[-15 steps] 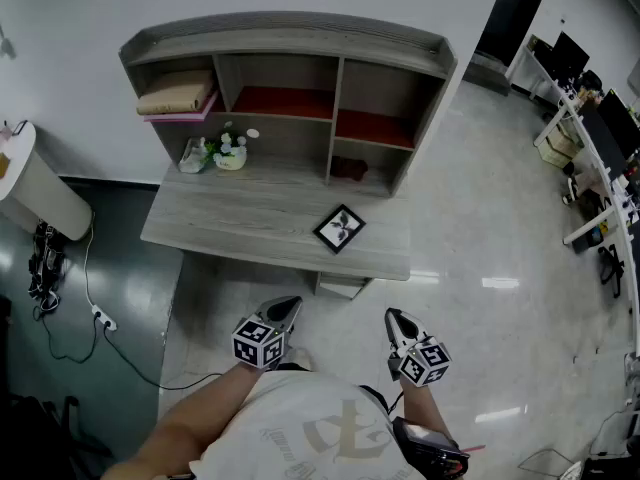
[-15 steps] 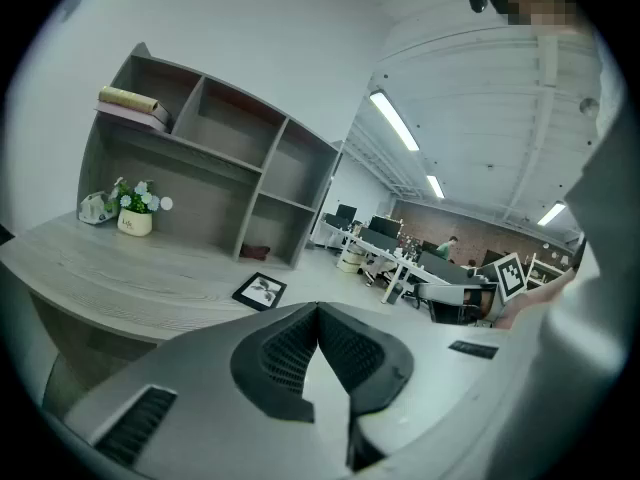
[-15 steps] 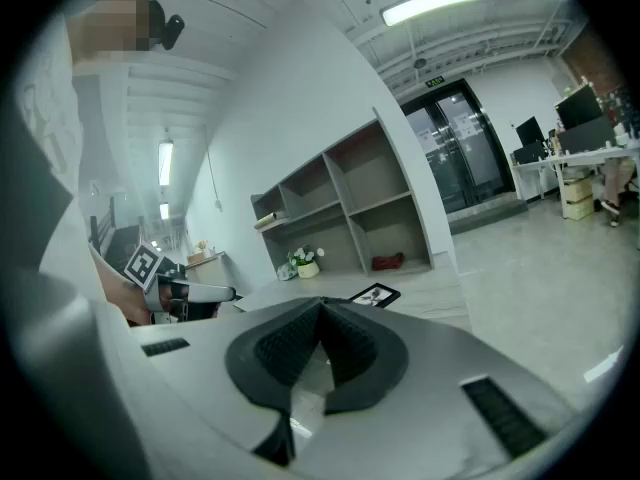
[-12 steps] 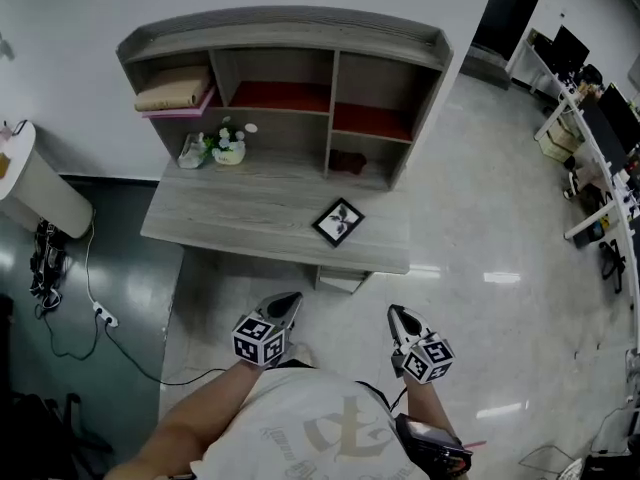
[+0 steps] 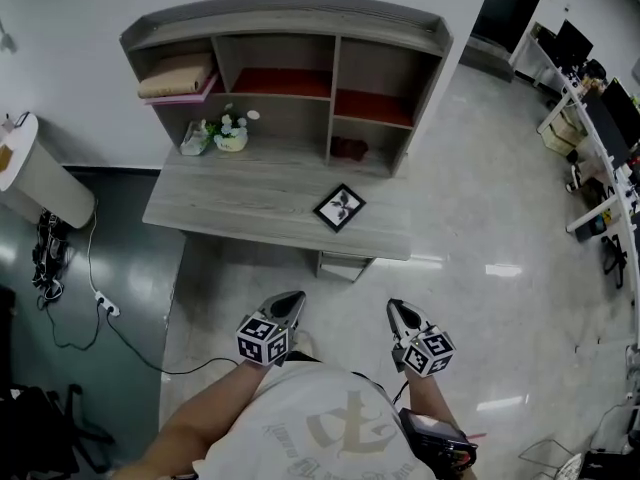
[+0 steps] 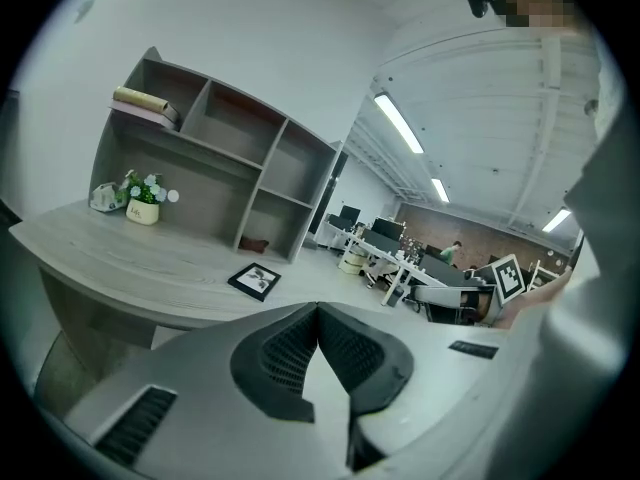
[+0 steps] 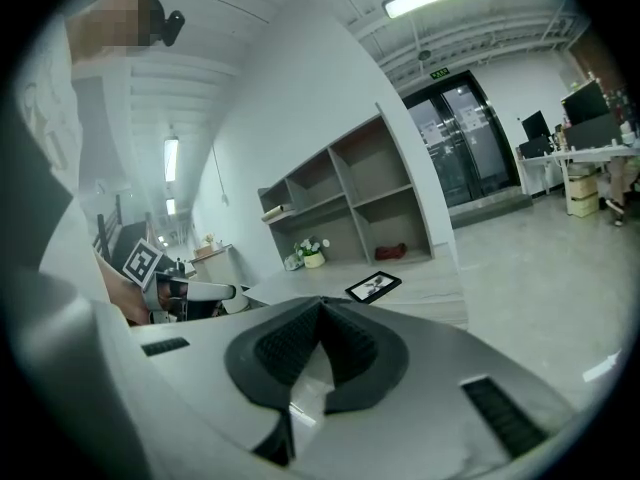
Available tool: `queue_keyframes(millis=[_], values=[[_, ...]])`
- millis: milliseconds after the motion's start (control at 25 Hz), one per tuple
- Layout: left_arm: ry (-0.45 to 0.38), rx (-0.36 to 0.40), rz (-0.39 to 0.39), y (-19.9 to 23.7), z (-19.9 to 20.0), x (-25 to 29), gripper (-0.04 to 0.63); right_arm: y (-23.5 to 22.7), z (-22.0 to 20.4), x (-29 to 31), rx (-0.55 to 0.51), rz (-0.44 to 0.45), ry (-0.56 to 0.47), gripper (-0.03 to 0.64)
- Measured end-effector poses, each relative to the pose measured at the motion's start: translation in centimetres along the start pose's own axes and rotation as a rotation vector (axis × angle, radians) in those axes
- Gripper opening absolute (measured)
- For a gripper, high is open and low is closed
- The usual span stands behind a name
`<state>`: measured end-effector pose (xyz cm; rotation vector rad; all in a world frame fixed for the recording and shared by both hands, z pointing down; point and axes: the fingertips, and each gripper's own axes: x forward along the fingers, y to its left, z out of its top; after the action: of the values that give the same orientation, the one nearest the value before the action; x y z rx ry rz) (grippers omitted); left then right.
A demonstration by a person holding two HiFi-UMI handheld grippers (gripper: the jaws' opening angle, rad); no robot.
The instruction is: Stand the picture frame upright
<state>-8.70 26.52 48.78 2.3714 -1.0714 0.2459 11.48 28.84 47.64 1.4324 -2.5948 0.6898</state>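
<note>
Head view showed the picture frame (image 5: 340, 207) flat on the surface (image 5: 220, 208), well apart from the left tool (image 5: 293, 298) and right tool (image 5: 394, 308), both pressed together and empty. One had to spread first, then probably pinch the frame's near edge.

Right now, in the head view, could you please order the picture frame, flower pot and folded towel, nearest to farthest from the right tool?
1. Picture frame, flat on the desk, front right.
2. Flower pot, back left.
3. Folded towel, top-left shelf.
</note>
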Motion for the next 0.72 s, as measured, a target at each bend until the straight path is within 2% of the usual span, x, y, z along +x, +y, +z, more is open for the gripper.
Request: queue_keyframes(millis=[720], values=[[0.031,-0.002,-0.066,2.4,-0.2,0.4,0.002,-0.1,-0.5,2.3,0.058,-0.1,0.009,0.004]])
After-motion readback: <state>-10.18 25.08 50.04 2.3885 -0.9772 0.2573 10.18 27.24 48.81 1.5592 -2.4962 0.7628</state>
